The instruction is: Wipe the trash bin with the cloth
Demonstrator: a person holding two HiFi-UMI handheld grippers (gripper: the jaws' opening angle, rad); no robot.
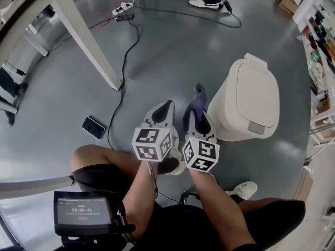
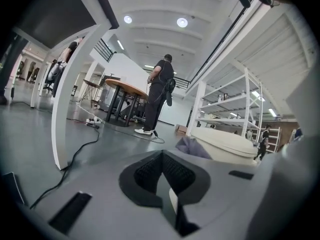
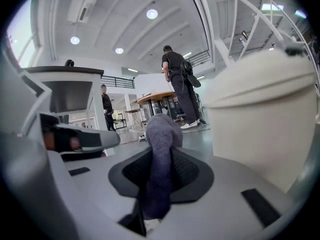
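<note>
Partly hidden
Cloth [image 3: 161,131] btm buried in right tool [image 3: 160,156]; trash bin [image 3: 260,109] base behind tool body, rt side cropped.

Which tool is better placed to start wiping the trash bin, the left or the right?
Right. The right tool is shut on the cloth and sits beside the trash bin. The left tool is shut on nothing and is farther from the bin.

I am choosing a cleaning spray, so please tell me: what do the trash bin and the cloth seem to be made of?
The trash bin is probably plastic: cream, smooth and matte, with a moulded, rounded shape. The cloth looks like a soft textile: grey-purple, with a fuzzy surface that folds limply. The fibre cannot be told.
</note>
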